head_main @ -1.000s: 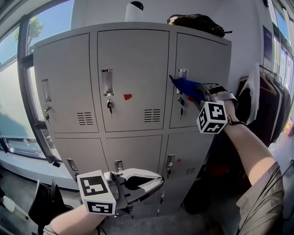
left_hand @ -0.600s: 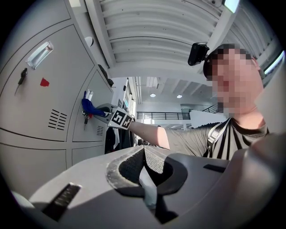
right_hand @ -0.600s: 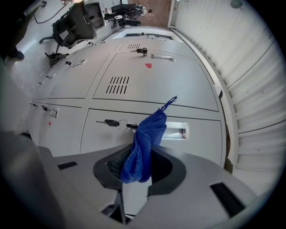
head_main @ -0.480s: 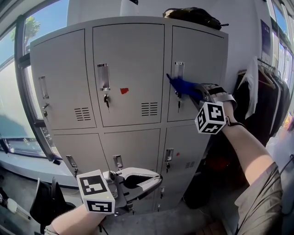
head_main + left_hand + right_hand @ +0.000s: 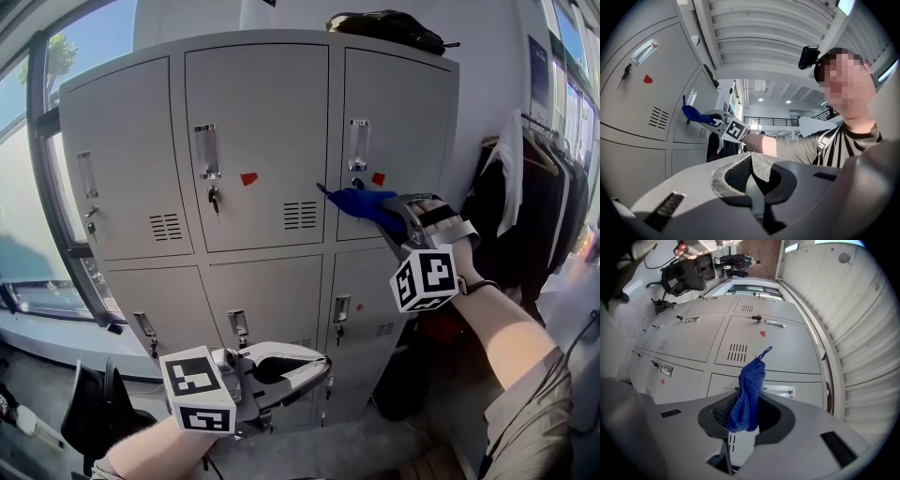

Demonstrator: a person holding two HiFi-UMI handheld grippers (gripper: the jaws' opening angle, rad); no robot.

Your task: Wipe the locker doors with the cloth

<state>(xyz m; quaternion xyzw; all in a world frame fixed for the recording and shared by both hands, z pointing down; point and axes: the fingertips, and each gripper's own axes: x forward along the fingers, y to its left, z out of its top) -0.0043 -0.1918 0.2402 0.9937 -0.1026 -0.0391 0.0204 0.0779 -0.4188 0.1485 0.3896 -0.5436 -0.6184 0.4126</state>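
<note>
Grey lockers [image 5: 258, 103] stand in front of me, two rows of doors. My right gripper [image 5: 392, 212] is shut on a blue cloth [image 5: 358, 201], which it presses against the lower part of the upper right door [image 5: 403, 112], below its handle and key. The right gripper view shows the cloth [image 5: 748, 392] bunched between the jaws of that gripper [image 5: 745, 406], sticking out toward the door. My left gripper [image 5: 317, 364] hangs low in front of the bottom row, shut with nothing in it. In the left gripper view its pads [image 5: 740, 168] meet, and the cloth [image 5: 693, 113] shows far off.
A dark bag [image 5: 389, 26] lies on top of the lockers. Dark coats [image 5: 534, 206] hang at the right. A window [image 5: 28, 187] fills the left wall. Keys hang in the locks, red stickers [image 5: 248, 178] mark two doors, and dark items [image 5: 89, 412] sit on the floor at lower left.
My right gripper has dragged the cloth down the upper right door, from handle height to below the lock, and slightly left. The left gripper has stayed put.
</note>
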